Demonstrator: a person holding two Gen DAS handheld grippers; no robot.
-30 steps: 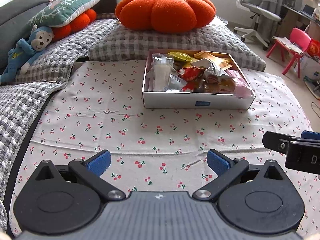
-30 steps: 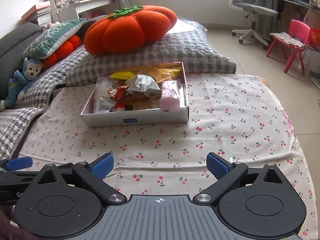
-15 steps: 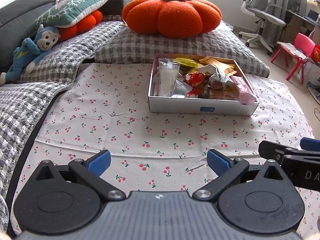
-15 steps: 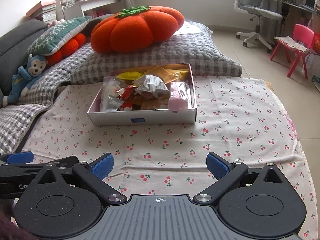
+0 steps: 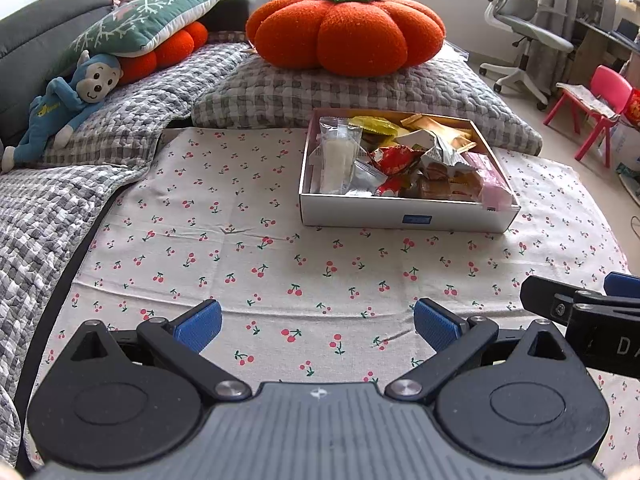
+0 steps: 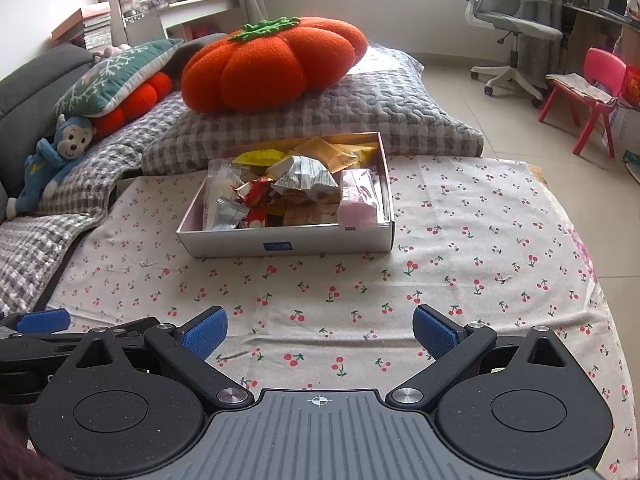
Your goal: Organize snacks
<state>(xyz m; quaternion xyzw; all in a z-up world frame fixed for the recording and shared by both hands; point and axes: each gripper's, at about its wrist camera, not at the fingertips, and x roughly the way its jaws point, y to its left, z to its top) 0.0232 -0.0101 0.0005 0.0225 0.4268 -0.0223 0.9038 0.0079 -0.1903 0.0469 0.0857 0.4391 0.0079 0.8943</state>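
Left wrist view: your left gripper (image 5: 316,322) hovers over the cherry-print cloth (image 5: 240,248) with its jaws spread wide and nothing between them. The white snack box (image 5: 404,216) lies ahead and off to the right of the jaw line, well apart from the blue fingertips (image 5: 434,322). Its long side runs across your view, with the near wall facing you. A clear-wrapped white snack (image 5: 338,156) stands at the box's left end, a red wrapper (image 5: 394,158) sits mid-box, and a pink packet (image 5: 494,188) lies along the right end. The right gripper (image 5: 580,308) pokes in at the right edge, level with yours.

Right wrist view: your right gripper (image 6: 320,326) also hangs over the cloth, jaws wide and empty. From here the snack box (image 6: 288,242) sits ahead and slightly left of centre, its long side again running across the view. A crumpled silver wrapper (image 6: 306,178) tops the pile, and the pink packet (image 6: 358,198) fills the right end. The left gripper (image 6: 40,322) shows at the left edge.

Judged from both views, the box lies between the two grippers' lines and neither is clearly closer. The left hand faces the clear-wrapped end and the right hand faces the pink-packet end, so either reach would go straight forward, angled inward.
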